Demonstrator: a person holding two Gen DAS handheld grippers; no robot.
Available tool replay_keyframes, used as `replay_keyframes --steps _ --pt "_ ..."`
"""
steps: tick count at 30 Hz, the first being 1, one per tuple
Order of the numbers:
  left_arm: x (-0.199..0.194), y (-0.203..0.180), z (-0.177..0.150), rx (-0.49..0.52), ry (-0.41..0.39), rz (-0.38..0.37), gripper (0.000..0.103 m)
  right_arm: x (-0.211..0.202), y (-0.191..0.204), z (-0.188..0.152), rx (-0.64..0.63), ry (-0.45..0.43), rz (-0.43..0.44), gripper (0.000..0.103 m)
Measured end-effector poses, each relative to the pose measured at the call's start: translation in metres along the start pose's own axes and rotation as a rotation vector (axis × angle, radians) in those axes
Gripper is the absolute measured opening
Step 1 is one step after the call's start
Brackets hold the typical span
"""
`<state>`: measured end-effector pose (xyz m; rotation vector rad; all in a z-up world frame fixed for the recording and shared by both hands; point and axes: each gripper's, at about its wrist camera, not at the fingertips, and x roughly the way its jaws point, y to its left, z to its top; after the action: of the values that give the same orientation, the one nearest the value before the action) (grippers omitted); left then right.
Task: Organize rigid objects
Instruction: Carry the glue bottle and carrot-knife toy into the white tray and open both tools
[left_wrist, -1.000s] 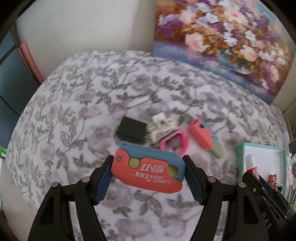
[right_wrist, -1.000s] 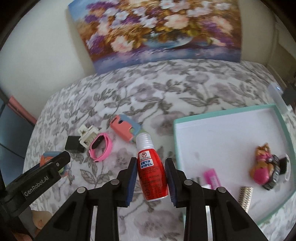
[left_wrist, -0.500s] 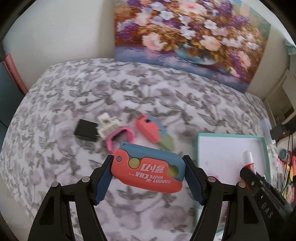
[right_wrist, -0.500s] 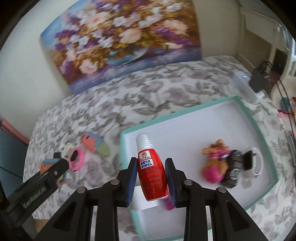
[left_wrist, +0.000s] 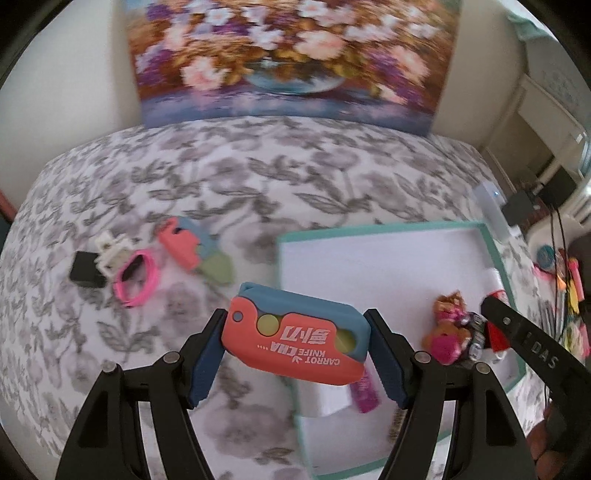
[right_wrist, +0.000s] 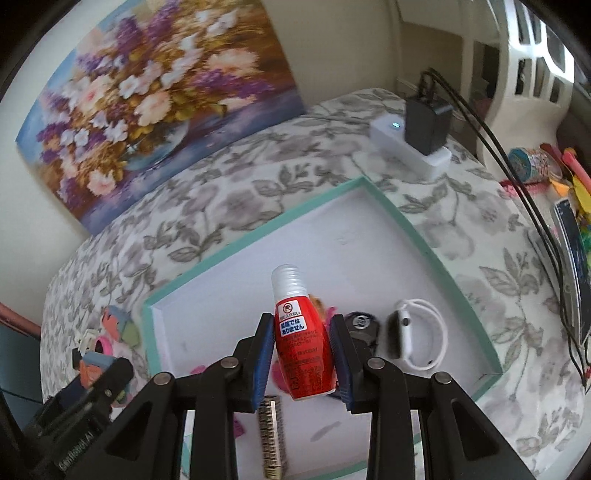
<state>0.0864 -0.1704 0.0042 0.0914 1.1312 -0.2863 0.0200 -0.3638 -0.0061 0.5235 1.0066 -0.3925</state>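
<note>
My left gripper (left_wrist: 295, 350) is shut on a red and blue carrot knife (left_wrist: 297, 341), held crosswise above the left rim of the teal-edged white tray (left_wrist: 369, 266). My right gripper (right_wrist: 301, 360) is shut on a red bottle with a clear cap (right_wrist: 301, 339), upright over the tray (right_wrist: 424, 243). Inside the tray lie a small doll (left_wrist: 448, 326), a pink item (left_wrist: 364, 393), a gold strip (right_wrist: 272, 435), a black round piece (right_wrist: 362, 323) and a white watch (right_wrist: 413, 338). On the cloth to the left lie a second carrot knife (left_wrist: 184, 245), a pink band (left_wrist: 137, 278), a white clip (left_wrist: 110, 253) and a black block (left_wrist: 85, 269).
The flowered tablecloth (left_wrist: 240, 177) covers the table. A flower painting (left_wrist: 288, 59) leans on the back wall. A white power strip with a black adapter (right_wrist: 421, 140) sits beyond the tray, cables trail right, and colourful clutter (right_wrist: 554, 170) fills the right edge.
Both grippers have swept right with their loads, from over the loose items on the cloth to over the tray. The bottle now hangs above the tray's contents.
</note>
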Motion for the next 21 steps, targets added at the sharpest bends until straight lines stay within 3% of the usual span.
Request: replay_keyframes --steps 10,21 --pt "0.019 -0.038 -0.009 0.068 0.043 -0.039 0.074 0.009 -0.022 0.000 0.048 0.023 -0.034 0.033" --pt "0.029 -0.043 -0.011 0.086 0.063 -0.021 0.074 0.017 -0.026 -0.002 0.060 0.044 -0.039 0.033"
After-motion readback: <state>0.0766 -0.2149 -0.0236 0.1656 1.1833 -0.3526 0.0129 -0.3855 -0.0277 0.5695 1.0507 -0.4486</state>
